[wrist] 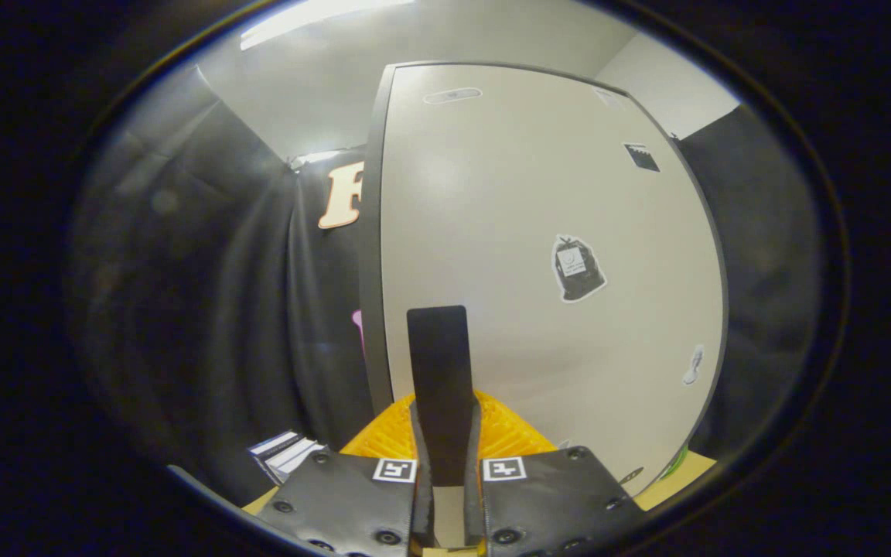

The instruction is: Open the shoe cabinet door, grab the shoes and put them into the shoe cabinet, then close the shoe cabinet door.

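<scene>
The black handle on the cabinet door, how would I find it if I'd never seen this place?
Look at the big pale cabinet door standing against the dark cloth wall. Low on it, near its left edge, a flat black handle rises upright from between the gripper fingers, which are closed on it. Unlike the small stickers nearby, it is tall, plain and rectangular.

Tan surface point(694, 473) I saw under the pale cabinet point(530, 193), card stack point(287, 456) lying left of my gripper point(445, 414), fingers pinching a dark strip point(438, 348)
</scene>
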Demonstrator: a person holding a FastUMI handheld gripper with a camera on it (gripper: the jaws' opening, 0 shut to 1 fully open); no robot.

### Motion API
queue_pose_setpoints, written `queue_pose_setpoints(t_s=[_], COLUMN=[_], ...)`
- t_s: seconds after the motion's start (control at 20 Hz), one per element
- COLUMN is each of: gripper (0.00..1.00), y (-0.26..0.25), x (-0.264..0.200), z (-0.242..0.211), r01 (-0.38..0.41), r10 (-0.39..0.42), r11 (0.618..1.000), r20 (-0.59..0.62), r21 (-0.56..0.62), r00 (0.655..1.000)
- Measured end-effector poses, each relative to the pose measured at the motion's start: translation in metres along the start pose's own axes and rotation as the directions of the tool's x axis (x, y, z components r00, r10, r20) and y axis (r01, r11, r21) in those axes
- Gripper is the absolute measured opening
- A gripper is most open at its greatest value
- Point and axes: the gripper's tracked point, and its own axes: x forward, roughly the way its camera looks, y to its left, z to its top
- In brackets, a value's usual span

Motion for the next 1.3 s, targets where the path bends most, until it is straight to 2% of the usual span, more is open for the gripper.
queue_pose_setpoints(t_s=[0.6, 1.1, 1.3], gripper=[0.16, 0.16, 0.16], y=[-0.004, -0.039, -0.069], x=[-0.041, -0.115, -0.159], z=[0.011, 0.025, 0.033], r01=[-0.024, -0.117, -0.117], r10=[0.024, 0.116, 0.117], r11=[0.999, 0.991, 0.992], r20=[0.006, -0.012, -0.02], r21=[-0.034, -0.064, -0.046], r00=[1.0, 0.993, 0.993])
